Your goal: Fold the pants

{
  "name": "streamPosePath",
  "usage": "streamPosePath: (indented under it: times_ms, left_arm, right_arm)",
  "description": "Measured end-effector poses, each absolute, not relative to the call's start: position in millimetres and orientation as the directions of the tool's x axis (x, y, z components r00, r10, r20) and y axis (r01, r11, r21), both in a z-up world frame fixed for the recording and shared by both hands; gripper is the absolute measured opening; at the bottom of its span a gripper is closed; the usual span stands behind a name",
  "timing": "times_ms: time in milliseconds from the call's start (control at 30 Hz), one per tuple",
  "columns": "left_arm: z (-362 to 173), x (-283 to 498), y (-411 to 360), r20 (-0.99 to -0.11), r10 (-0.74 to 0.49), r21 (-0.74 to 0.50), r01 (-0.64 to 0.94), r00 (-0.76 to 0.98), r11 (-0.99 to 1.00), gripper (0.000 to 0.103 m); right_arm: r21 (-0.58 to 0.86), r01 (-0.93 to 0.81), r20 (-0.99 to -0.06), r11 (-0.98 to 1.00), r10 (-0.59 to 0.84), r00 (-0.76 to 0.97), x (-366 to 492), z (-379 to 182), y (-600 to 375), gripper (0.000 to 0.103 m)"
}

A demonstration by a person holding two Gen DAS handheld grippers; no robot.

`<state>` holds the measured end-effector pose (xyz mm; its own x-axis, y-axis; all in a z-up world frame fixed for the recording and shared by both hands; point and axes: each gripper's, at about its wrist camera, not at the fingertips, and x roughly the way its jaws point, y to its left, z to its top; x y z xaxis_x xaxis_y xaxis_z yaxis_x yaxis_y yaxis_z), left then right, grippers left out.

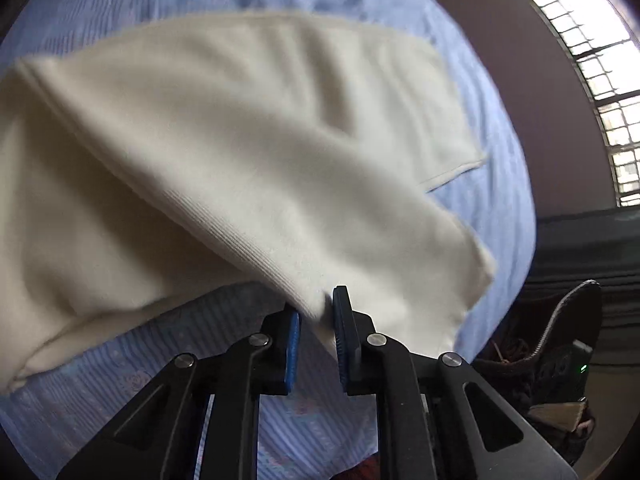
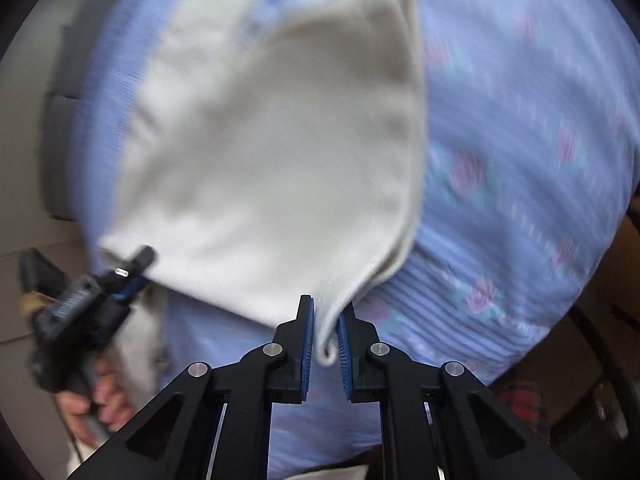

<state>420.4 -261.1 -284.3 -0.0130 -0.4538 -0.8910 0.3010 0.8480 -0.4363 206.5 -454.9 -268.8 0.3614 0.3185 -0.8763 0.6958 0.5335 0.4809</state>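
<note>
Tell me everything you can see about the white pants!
The pants are cream-white, soft-looking knit cloth with fine ribs near one edge. They are lifted and draped over the blue flowered bedsheet, partly folded, wrinkled and a bit blurry. The left gripper pinches one edge and the right gripper pinches another hemmed edge.

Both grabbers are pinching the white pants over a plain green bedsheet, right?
Not quite. The bedsheet is blue with pink flowers, not plain green; the right wrist view shows it. The left gripper and right gripper do both pinch the white pants.
</note>
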Motion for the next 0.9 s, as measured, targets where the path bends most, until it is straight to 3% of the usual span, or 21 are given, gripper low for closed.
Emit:
streamPosePath:
  times_ms: [200,333,700,767,833,900]
  left_arm:
    - [-213,450,-299,-0.846,-0.522,-0.444,0.402,0.105,0.801,0.016]
    - [-188,488,-332,-0.840,-0.518,-0.410,0.435,0.160,0.801,0.016]
    - [-235,595,-385,-0.926,-0.355,-0.288,0.369,0.129,0.884,0.016]
    - [-250,609,-388,-0.947,-0.300,-0.251,0.320,0.112,0.913,0.022]
    - [-248,617,-391,-0.950,-0.283,-0.235,0.296,0.132,0.926,0.060]
    - [-230,618,-395,-0.932,-0.293,-0.216,0.323,0.213,0.921,0.075]
  right_arm:
    - [0.563,0.575,-0.787,0.593,0.173,0.592,262,-160,-510,0.013]
    - [0.582,0.520,-0.733,0.625,0.127,0.668,310,-130,-546,0.013]
    - [0.497,0.453,-0.742,0.741,0.092,0.664,483,-128,-624,0.009]
    - [0.457,0.447,-0.776,0.769,0.099,0.623,500,-135,-630,0.012]
    - [0.411,0.445,-0.802,0.796,0.083,0.592,503,-142,-632,0.028]
    - [0.381,0.442,-0.816,0.812,0.071,0.573,492,-149,-631,0.038]
